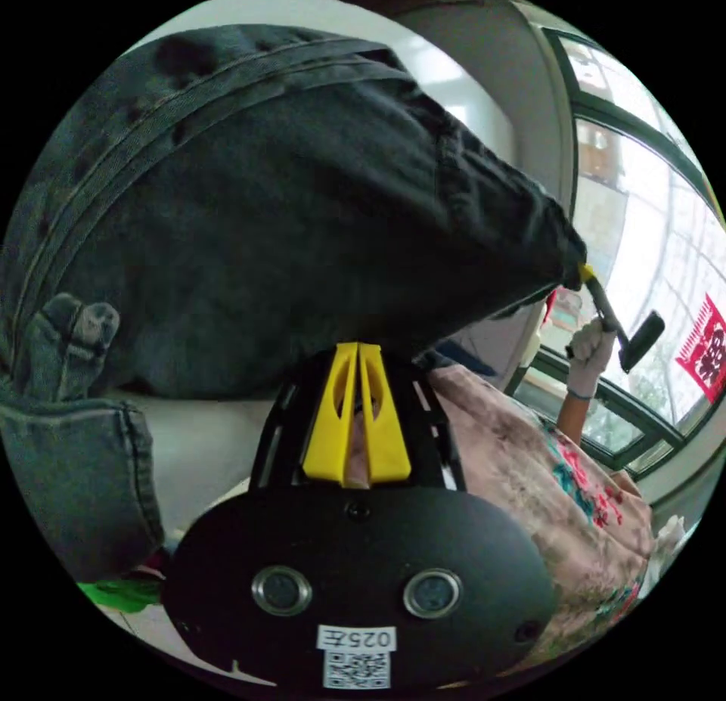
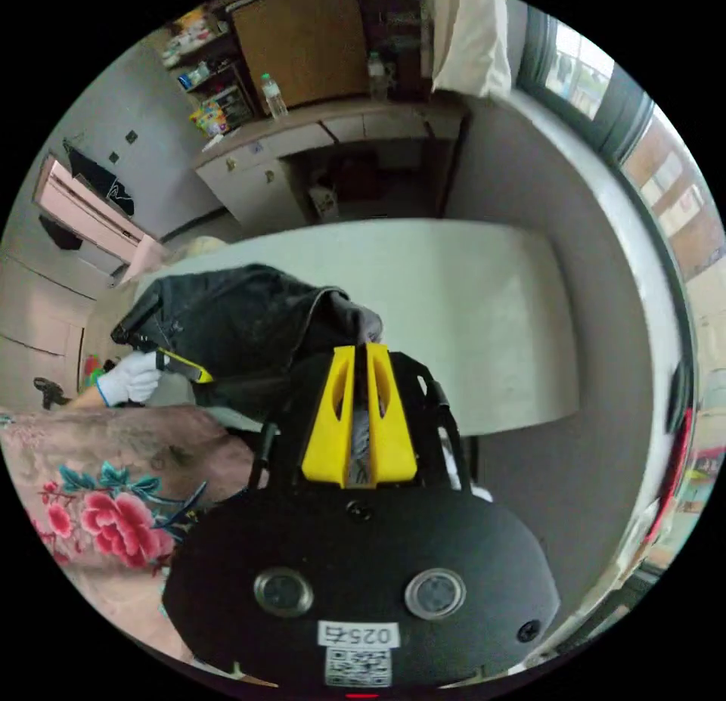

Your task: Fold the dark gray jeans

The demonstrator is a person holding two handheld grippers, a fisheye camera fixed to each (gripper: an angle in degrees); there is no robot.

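Left gripper view: my left gripper (image 1: 358,347) and right gripper (image 1: 583,271) both clamp the raised dark gray denim jeans (image 1: 287,224).

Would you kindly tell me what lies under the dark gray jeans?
The dark gray jeans hang from both claws above the white table. The tabletop behind the cloth is covered.

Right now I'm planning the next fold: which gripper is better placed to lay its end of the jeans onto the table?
Probably the right gripper: shut on the dark gray jeans, directly facing the white table. The left gripper faces hanging denim.
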